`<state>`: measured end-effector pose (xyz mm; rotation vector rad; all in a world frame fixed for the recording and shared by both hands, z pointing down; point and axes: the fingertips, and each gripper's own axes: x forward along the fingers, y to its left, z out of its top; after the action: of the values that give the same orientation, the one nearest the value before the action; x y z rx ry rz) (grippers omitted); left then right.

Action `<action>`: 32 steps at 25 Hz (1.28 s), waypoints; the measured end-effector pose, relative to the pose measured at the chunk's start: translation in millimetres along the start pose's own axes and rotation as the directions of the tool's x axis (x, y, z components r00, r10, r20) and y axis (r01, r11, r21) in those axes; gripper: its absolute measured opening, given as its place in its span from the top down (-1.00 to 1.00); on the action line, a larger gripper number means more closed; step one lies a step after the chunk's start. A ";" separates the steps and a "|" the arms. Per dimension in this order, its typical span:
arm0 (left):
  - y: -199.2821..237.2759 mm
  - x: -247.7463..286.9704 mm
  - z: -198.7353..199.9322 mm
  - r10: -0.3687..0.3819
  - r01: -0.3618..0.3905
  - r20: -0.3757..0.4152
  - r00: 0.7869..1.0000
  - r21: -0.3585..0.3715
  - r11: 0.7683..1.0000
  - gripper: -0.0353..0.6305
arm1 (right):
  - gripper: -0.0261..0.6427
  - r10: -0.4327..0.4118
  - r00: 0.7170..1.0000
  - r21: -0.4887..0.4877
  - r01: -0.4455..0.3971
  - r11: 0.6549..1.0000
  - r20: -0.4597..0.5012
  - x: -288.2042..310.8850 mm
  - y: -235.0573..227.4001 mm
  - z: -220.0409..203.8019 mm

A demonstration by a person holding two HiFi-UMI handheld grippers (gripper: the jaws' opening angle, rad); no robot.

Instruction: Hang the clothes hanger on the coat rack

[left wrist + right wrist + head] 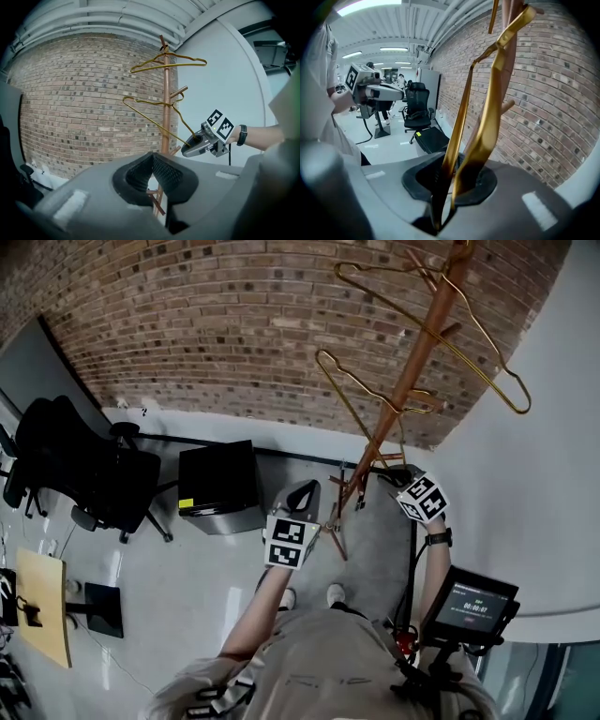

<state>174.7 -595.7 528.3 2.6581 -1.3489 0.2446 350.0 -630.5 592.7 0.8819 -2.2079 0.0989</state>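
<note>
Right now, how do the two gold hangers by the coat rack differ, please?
The upper hanger hangs free at the coat rack's top; the lower hanger sits by a lower peg. Nothing grips the upper hanger; the right gripper clamps the lower one. Both are gold wire.

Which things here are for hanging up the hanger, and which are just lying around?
For the job: gold hanger, between the fingers of the right gripper; coat rack; second hanger hanging on it.
Just lying about: office chair; black box; wooden board; small screen.

Gold hanger [490, 112] tilted, hook on copper coat rack [165, 79].
</note>
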 end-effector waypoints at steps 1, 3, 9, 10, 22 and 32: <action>1.9 0.8 2.0 0.002 -0.002 0.004 1.000 0.002 1.000 0.89 | 0.72 0.004 1.000 -0.013 -0.005 1.000 -0.011 0.1 -2.2 1.0; 5.1 0.8 4.1 0.007 -0.007 0.009 1.000 0.006 1.000 0.89 | 0.72 0.018 1.000 -0.043 -0.019 0.999 -0.023 2.1 -1.1 4.1; 1.0 0.4 4.5 0.001 -0.001 0.007 1.000 0.011 1.000 0.89 | 0.73 0.049 0.996 -0.138 -0.059 0.989 -0.072 -1.2 -9.7 -10.9; 0.2 -0.3 3.8 0.001 -0.001 0.005 1.000 0.011 1.000 0.89 | 0.73 0.057 0.995 -0.163 -0.070 0.984 -0.084 -5.4 -13.0 -16.6; -8.8 15.7 11.9 0.049 -0.049 0.001 0.999 0.017 0.999 0.89 | 0.40 0.083 0.996 -0.313 -0.087 0.946 -0.027 0.4 -21.1 -17.1; -41.5 24.6 -11.0 0.132 -0.133 -0.078 0.988 -0.003 0.991 0.89 | -0.32 -0.028 0.975 -0.235 0.081 0.969 0.220 -13.1 -32.8 -9.3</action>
<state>221.8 -588.4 541.8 2.5274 -1.4998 0.3535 382.5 -645.0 584.5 0.8478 -2.3293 -0.3015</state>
